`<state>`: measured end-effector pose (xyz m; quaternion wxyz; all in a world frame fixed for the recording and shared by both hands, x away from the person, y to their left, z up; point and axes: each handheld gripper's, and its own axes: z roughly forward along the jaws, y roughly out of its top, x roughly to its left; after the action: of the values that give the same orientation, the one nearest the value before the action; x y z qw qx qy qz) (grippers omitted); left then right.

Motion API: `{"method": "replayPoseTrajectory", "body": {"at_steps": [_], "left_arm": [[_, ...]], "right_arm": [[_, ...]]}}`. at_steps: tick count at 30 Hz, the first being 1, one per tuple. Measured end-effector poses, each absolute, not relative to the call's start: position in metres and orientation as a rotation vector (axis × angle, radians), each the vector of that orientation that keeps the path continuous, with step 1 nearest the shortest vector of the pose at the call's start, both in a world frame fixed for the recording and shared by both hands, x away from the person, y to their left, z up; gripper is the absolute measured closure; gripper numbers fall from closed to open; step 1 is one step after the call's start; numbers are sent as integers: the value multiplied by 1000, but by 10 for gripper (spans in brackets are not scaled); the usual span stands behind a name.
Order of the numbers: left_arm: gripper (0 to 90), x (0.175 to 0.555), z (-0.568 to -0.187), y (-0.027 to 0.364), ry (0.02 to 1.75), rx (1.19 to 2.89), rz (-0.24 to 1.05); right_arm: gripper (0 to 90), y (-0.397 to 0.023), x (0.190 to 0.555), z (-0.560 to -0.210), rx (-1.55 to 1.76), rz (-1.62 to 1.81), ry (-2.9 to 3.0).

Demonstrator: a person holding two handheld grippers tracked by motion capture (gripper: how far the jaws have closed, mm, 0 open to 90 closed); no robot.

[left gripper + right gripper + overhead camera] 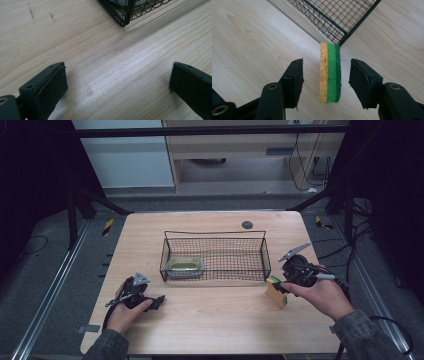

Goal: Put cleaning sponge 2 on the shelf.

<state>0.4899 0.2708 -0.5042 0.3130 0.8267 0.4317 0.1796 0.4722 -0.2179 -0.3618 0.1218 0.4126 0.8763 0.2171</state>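
Observation:
A yellow and green sponge stands on its edge on the wooden table, just off the right front corner of the black wire basket. In the right gripper view the sponge is between the jaws of my right gripper, with a gap on each side, so the pads do not touch it. From above, the right gripper points left at the sponge. My left gripper rests low at the table's front left, open, and nothing lies between the jaws of the left gripper.
A shallow oval tin lies in the basket's left end. A basket corner shows ahead of the left gripper, and the basket's corner stands right behind the sponge. A small dark disc sits near the table's far edge.

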Motion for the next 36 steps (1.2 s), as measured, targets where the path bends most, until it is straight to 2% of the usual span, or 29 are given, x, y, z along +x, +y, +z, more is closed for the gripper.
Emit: {"method": "replayPoseTrajectory", "body": {"at_steps": [11,14,18,28,31,32,36], "left_arm": [[0,490,-506,271,1132,2164,472],[0,490,-506,271,1132,2163,472],[0,490,-506,271,1131,2164,471],[0,491,-506,272,1129,2164,470],[0,491,-506,272,1128,2164,470],[0,491,-506,272,1128,2164,470],[0,491,-506,272,1128,2164,469]], "right_arm": [[444,-214,493,-382,1253,511,2637],[404,-214,496,-385,1281,493,2635],[421,-214,501,-391,1304,484,2648],[490,-209,508,-407,1306,406,2698],[560,-206,507,-411,1303,371,2716],[612,-206,507,-411,1289,365,2723],[643,-207,503,-407,1278,374,2709]]}}
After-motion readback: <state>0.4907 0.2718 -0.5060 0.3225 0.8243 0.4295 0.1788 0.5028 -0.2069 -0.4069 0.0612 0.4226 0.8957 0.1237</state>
